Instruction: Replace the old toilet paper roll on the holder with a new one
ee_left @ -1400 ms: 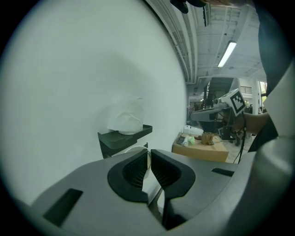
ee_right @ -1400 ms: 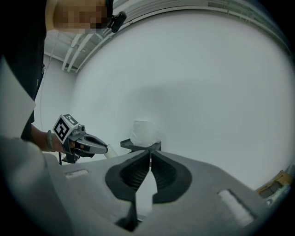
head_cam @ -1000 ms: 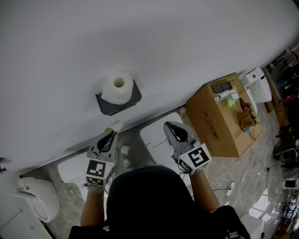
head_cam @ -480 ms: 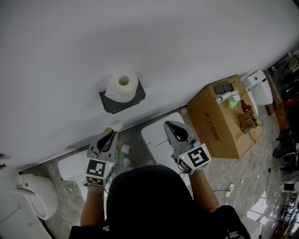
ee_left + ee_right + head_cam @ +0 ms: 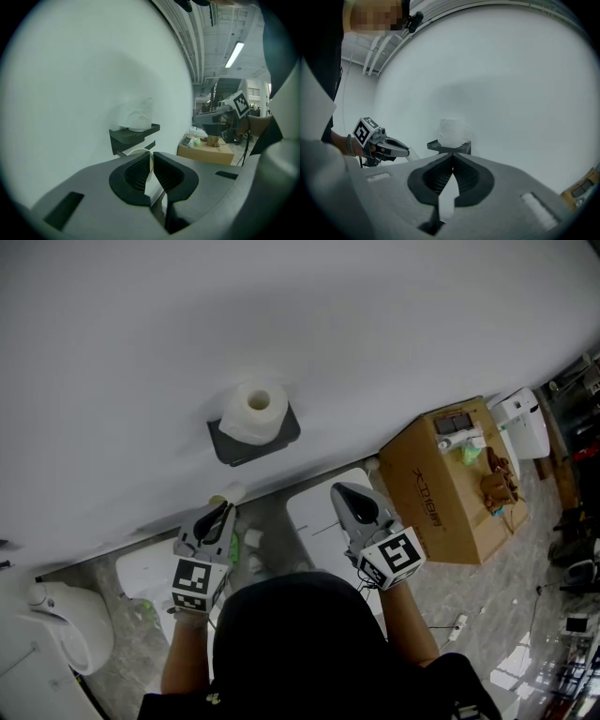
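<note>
A full white toilet paper roll [image 5: 255,412] stands on end on the top shelf of the dark grey wall holder [image 5: 279,440]. My left gripper [image 5: 225,507] is below and left of the holder, shut on the thin wall of a pale, empty cardboard tube [image 5: 232,491]. From the left gripper view the tube's rim [image 5: 137,151] shows between the pads, with the roll [image 5: 136,117] and holder [image 5: 133,136] ahead. My right gripper [image 5: 339,491] is below and right of the holder, shut with nothing in it. The right gripper view faces the roll [image 5: 452,132], with the jaws [image 5: 452,161] closed together.
A white wall fills the upper part of the head view. Below it on the marble floor stand a brown cardboard box [image 5: 450,484] with small items on top, a white toilet [image 5: 70,634], white flat units [image 5: 319,517] and a white device [image 5: 525,423].
The head view has shifted, so the holder and roll sit a little lower and further right in the picture. Both grippers have stayed where they were.
</note>
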Available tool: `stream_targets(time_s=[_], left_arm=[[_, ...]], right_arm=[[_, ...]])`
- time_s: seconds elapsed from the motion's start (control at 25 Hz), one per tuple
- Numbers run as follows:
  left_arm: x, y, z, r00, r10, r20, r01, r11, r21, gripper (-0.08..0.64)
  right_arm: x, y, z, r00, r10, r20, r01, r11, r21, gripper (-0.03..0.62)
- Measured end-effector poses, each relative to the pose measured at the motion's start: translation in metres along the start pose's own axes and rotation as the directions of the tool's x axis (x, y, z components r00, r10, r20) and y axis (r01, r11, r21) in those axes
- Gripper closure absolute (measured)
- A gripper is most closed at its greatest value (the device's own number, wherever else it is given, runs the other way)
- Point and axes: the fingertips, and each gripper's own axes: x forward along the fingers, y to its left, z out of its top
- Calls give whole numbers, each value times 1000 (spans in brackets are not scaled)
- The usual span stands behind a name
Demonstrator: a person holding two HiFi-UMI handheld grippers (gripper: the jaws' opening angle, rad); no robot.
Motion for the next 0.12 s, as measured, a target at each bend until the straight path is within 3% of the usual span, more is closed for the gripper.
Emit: stream_targets(time_s=[0.12], left_arm=[[-1, 0, -3, 1000, 2, -17, -2, 1000, -11, 525]], right_arm=[[1, 1, 0, 1000, 2, 2, -2, 1000, 2, 594]])
